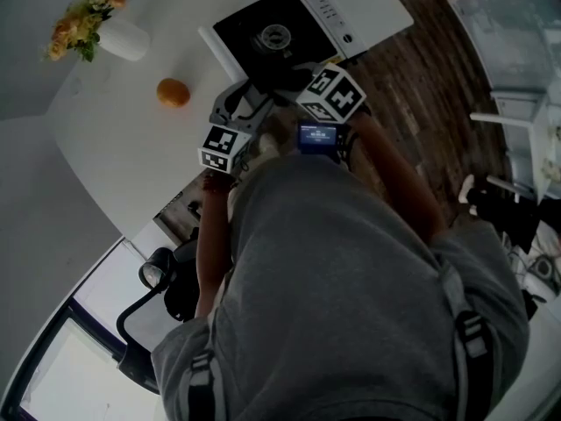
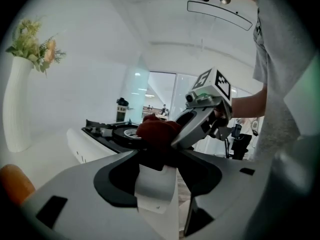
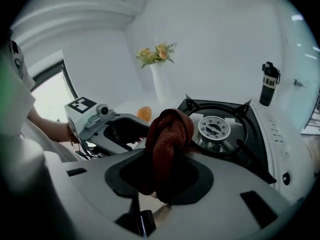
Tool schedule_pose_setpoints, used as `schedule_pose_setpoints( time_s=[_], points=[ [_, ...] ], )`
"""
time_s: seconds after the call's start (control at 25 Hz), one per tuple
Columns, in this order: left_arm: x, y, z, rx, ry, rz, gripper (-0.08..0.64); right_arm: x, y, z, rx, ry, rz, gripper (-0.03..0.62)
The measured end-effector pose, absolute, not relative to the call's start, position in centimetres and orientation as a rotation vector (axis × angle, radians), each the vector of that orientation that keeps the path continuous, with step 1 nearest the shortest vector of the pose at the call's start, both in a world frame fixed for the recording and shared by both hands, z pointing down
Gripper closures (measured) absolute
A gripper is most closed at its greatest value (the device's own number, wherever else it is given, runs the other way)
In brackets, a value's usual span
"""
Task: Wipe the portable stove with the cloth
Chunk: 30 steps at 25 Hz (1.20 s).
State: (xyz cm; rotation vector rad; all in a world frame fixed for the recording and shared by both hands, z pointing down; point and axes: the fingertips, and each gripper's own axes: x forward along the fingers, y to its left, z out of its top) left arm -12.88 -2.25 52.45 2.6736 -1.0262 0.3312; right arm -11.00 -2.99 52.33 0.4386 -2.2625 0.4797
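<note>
Table (image 1: pixel 114 147): one, round, smooth and white.
Portable stove (image 1: pixel 289 7): one, at the table's near edge; flat white casing, black top, one round metal burner (image 3: pixel 214 126).
Cloth (image 3: pixel 167 134): one, dark red, nubbly, bunched beside the burner.
Grippers: two; right gripper (image 3: pixel 167 169) clamped on the cloth, left gripper (image 2: pixel 156 159) pinching it too.
Extras: one orange (image 1: pixel 173 92), one white vase (image 1: pixel 123 39).

In the left gripper view the cloth (image 2: pixel 157 129) hides much of the stove (image 2: pixel 107 132), and the edge crops the orange (image 2: pixel 14 184).
</note>
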Motion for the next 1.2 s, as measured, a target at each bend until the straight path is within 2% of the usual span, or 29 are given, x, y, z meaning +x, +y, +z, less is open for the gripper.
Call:
schedule_pose_setpoints(
  time_s=[0.24,0.4,0.44,0.52,0.56,0.64,0.96,1.2],
  points=[
    [-15.1,-2.0,46.5,2.733,-1.081,0.199,0.307,-8.3,-5.4,43.3,0.631,-2.700,0.693,0.459],
    [-17.4,-3.0,39.7,2.785,-1.319,0.064,0.313,-7.0,-6.3,35.1,0.855,-2.977,0.391,0.453],
    [-18.0,-3.3,38.3,2.767,-1.398,0.037,0.336,-7.1,-6.2,33.8,0.891,-3.006,0.286,0.451],
    [-19.3,-3.8,36.0,2.705,-1.582,-0.020,0.445,-7.5,-5.6,32.0,0.953,-3.025,0.093,0.448],
    [-19.8,-3.9,35.2,2.673,-1.663,-0.043,0.491,-7.9,-5.3,31.6,0.975,-3.024,0.018,0.449],
    [-20.1,-3.7,34.4,2.637,-1.765,-0.066,0.512,-8.8,-4.7,31.4,0.990,-3.027,-0.056,0.448],
    [-19.4,-2.2,37.2,2.537,-1.903,0.033,0.517,-9.3,-4.9,35.6,1.229,-2.755,-0.031,0.464],
    [-18.9,-1.5,38.3,2.525,-1.861,0.057,0.517,-8.8,-4.2,36.2,1.194,-2.768,0.008,0.471]
  ],
)
